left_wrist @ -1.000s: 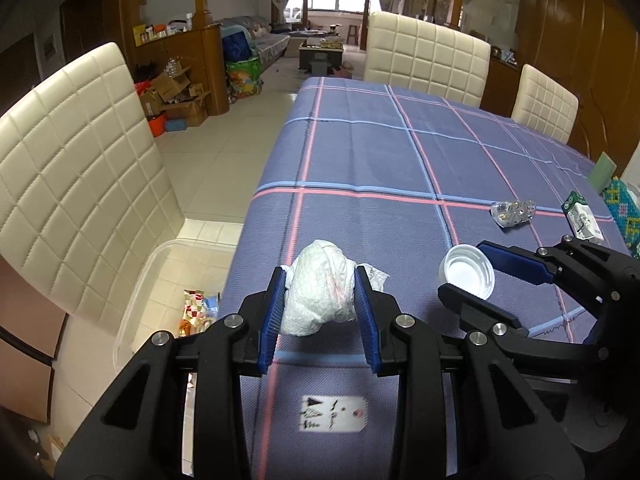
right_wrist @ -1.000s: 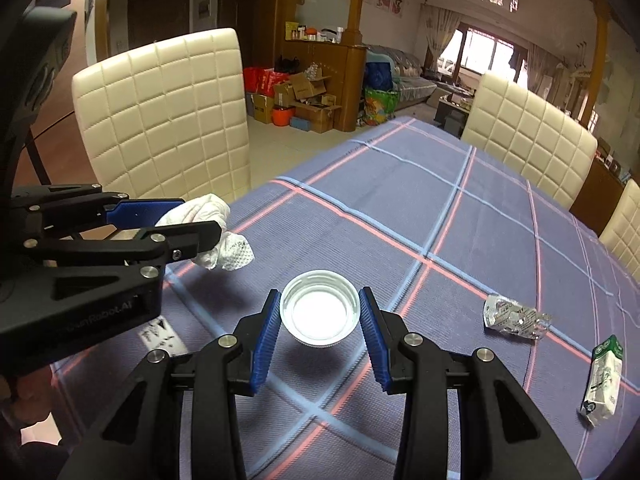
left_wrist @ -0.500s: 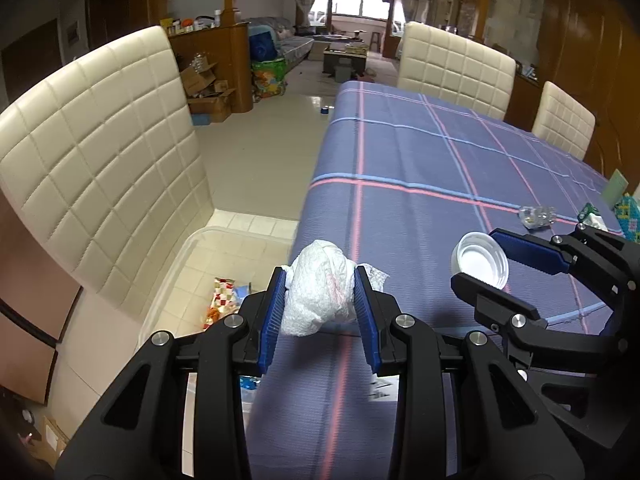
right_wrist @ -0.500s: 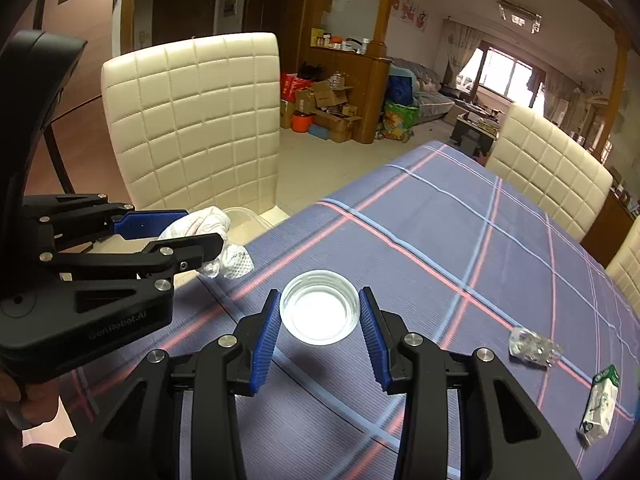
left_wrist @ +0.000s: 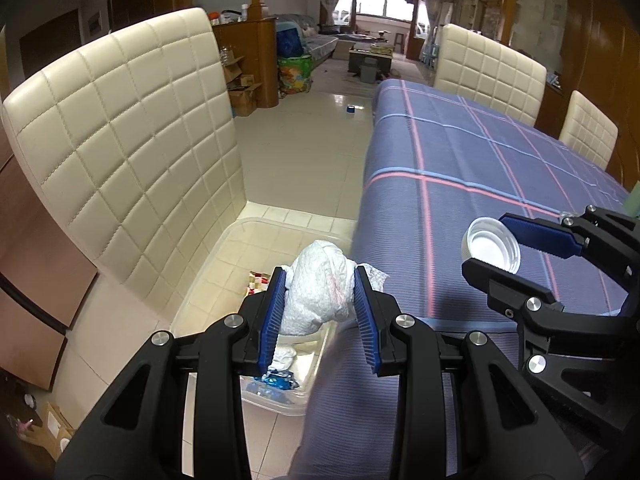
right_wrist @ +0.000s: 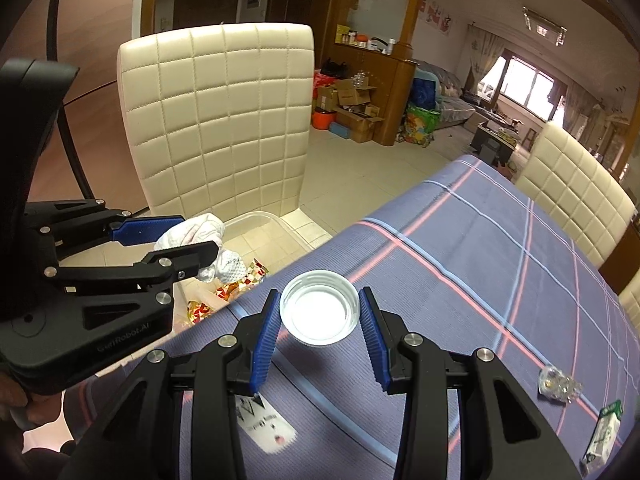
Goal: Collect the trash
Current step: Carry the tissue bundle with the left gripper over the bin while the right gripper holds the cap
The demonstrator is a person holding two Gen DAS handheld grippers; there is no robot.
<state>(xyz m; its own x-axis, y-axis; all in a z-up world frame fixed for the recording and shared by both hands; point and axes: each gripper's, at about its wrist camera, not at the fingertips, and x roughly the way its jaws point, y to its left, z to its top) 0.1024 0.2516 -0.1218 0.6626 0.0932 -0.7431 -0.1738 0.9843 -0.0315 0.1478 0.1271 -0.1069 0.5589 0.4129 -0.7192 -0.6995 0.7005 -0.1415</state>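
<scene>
My left gripper (left_wrist: pixel 320 276) is shut on a crumpled white tissue wad (left_wrist: pixel 318 294), held past the table's left edge over a clear plastic bin (left_wrist: pixel 224 248) on the floor. That bin holds colourful wrappers (right_wrist: pixel 236 288). My right gripper (right_wrist: pixel 318 300) is shut on a white plastic lid (right_wrist: pixel 319 312), open side up, above the blue plaid tablecloth (right_wrist: pixel 500 280) near the same edge. In the left wrist view the right gripper (left_wrist: pixel 516 248) with the lid (left_wrist: pixel 491 249) shows at the right. In the right wrist view the left gripper (right_wrist: pixel 188 234) with the tissue wad (right_wrist: pixel 196 232) shows at the left.
A cream quilted chair (left_wrist: pixel 120 152) stands right beside the bin. More cream chairs (left_wrist: pixel 488 68) line the far side. A crumpled clear wrapper (right_wrist: pixel 558 384) and a small green-and-white carton (right_wrist: pixel 604 436) lie on the cloth at the right. A white label (right_wrist: pixel 264 424) lies near the front.
Both grippers have moved left toward the table's edge, each keeping its grip. The tissue wad has passed from above the cloth to above the bin; the lid has neared the edge.
</scene>
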